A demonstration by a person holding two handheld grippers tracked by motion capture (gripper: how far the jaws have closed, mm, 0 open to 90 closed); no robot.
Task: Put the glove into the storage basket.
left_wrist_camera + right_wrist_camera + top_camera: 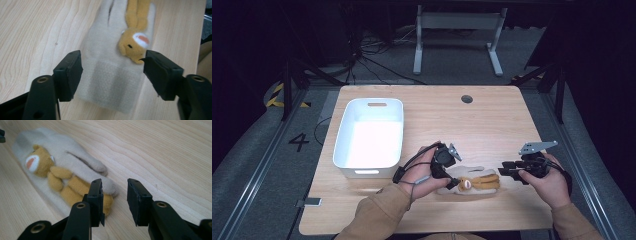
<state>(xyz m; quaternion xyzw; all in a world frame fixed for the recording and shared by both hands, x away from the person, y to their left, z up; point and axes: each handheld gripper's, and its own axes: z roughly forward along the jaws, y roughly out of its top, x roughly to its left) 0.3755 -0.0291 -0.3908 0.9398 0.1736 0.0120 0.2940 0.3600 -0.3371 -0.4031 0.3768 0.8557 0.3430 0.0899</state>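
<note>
Nearest to the lens, two black jaws of the left gripper (113, 66), held wide apart, one on each side of the cuff of a cream glove (100, 50). Stood just beside the fabric and, as far as could be judged, did not press on it yet. Carried on its back a small yellow bear (132, 45), sewn or laid along the fingers; could not be told which.

Lay flat on the wooden table (492, 125), near the front edge and between the two hands, with the cuff toward the left gripper and the fingertips toward the right gripper (115, 190). Hovered close to the fingertip end, with jaws parted less widely and nothing between them; the left jaw seemed to be over the bear's legs, the right one over bare wood.

Stood well apart to the left, a white tub (344, 135), nothing visible inside.

Judged as the approach just before the grasp: cuff framed, not clamped. Called next for a small lowering of the left gripper and a firm closing on the cuff, low enough to catch both layers of the soft cloth. Perhaps also a pinch on the fingertips by the right gripper, then a lift toward the tub.
</note>
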